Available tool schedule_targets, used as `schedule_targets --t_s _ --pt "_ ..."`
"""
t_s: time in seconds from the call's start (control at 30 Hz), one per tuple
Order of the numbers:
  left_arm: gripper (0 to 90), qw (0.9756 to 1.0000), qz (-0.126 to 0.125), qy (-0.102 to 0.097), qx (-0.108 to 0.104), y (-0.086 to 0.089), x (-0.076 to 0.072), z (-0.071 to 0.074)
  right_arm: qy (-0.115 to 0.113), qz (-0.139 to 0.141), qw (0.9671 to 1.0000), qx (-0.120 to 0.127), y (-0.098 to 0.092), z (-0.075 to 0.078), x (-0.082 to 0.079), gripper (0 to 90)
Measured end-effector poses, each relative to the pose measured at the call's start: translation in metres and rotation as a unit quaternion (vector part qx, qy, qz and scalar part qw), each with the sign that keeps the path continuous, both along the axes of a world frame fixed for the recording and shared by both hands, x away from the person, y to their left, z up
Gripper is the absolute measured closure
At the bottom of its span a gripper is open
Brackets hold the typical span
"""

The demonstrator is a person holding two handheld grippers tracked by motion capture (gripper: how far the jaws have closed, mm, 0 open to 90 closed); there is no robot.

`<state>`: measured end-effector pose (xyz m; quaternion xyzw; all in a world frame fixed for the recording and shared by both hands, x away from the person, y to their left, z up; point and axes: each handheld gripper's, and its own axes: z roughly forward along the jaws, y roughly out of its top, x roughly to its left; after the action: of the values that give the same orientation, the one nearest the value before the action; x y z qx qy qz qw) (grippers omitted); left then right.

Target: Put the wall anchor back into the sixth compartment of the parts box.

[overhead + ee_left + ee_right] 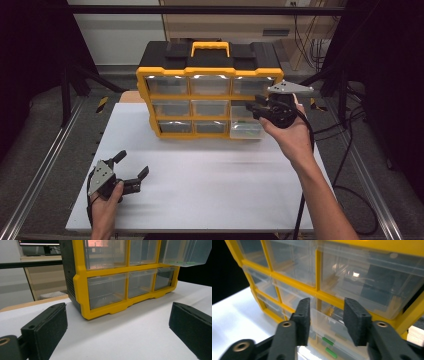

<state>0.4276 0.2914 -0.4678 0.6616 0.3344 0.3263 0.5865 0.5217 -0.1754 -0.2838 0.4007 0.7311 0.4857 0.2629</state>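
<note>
A yellow-framed black organizer (pixel 210 80) with clear drawers stands at the back of the white table (pixel 200 180). Its middle-row right drawer (pixel 246 125) is pulled out. In the right gripper view small green pieces (pixel 328 341) lie inside this drawer (pixel 329 327). My right gripper (pixel 256 107) hovers just above the drawer, pointing at the organizer, and its jaws (pixel 325 312) stand apart with nothing pressed between the pads. My left gripper (pixel 134 165) rests low at the table's front left, wide open and empty. From there the left gripper (pixel 117 325) faces the organizer's lower left corner (pixel 82 290).
Bare white tabletop lies between the left gripper and the organizer. Metal rails (pixel 45 165) run along both sides of the table. Black cables (pixel 345 150) trail on the floor at the right. A yellow carry handle (pixel 210 47) tops the organizer.
</note>
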Motion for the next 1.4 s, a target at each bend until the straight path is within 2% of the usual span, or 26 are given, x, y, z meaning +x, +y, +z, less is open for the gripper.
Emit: schedule_targets --t_s 0.03,0.07,0.1,0.13,0.2,0.3,0.33,0.47,0.53,0.7,0.8,0.87,1.03,1.17,1.2,1.4 --pt "1.5 1.0 0.0 0.0 0.0 0.0 0.0 0.0 0.0 0.0 1.0 0.0 0.0 0.0 0.0 54.7" --pt "1.5 1.0 0.0 0.0 0.0 0.0 0.0 0.0 -0.005 -0.003 0.9999 0.009 -0.001 0.001 -0.001 49.3" --pt "1.5 1.0 0.0 0.0 0.001 0.0 0.0 0.0 -0.005 -0.003 0.9999 0.009 -0.001 0.001 -0.001 49.3" --pt "1.5 1.0 0.0 0.001 0.001 0.0 0.0 0.0 -0.01 -0.004 0.9998 0.019 -0.002 0.002 -0.002 44.6" --pt "1.5 1.0 0.0 0.001 0.002 0.0 0.0 0.0 -0.012 -0.003 0.9996 0.024 -0.003 0.003 -0.003 41.9" --pt "1.4 1.0 -0.001 0.002 0.003 0.0 0.0 0.0 -0.023 -0.005 0.9992 0.033 -0.003 0.004 -0.004 32.4" --pt "1.4 1.0 -0.001 0.002 0.003 0.0 0.0 0.0 -0.03 -0.009 0.9987 0.039 -0.004 0.004 -0.005 25.7" --pt "1.4 1.0 -0.001 0.002 0.003 0.0 0.0 0.0 -0.046 -0.013 0.9977 0.049 -0.005 0.004 -0.007 19.6" --pt "1.3 1.0 0.0 0.002 0.002 0.0 0.0 0.0 -0.057 -0.018 0.9961 0.064 -0.008 0.003 -0.01 15.6" --pt "1.1 0.9999 0.005 0.004 0.008 0.002 0.0 0.0 -0.076 -0.013 0.9949 0.065 -0.014 0.0 -0.016 6.7" --pt "1.1 1.0 0.005 0.004 0.006 0.003 0.0 0.0 -0.081 -0.01 0.9942 0.07 -0.017 -0.001 -0.02 7.0" --pt "1.1 1.0 0.005 0.005 0.005 0.004 0.0 0.0 -0.093 -0.009 0.9927 0.077 -0.023 -0.004 -0.026 7.0" --pt "1.1 1.0 0.005 0.005 0.006 0.004 0.0 0.0 -0.107 -0.011 0.9913 0.076 -0.032 -0.012 -0.037 7.2" --pt "1.1 1.0 0.006 0.005 0.005 0.004 0.0 0.0 -0.11 -0.013 0.9909 0.076 -0.038 -0.018 -0.043 8.8" --pt "1.0 1.0 0.005 0.005 0.005 0.004 0.0 0.0 -0.113 -0.012 0.9907 0.075 -0.041 -0.022 -0.048 11.4" --pt "1.0 1.0 0.002 0.007 0.005 0.003 0.0 -0.001 -0.117 -0.009 0.9904 0.072 -0.049 -0.031 -0.059 8.9"
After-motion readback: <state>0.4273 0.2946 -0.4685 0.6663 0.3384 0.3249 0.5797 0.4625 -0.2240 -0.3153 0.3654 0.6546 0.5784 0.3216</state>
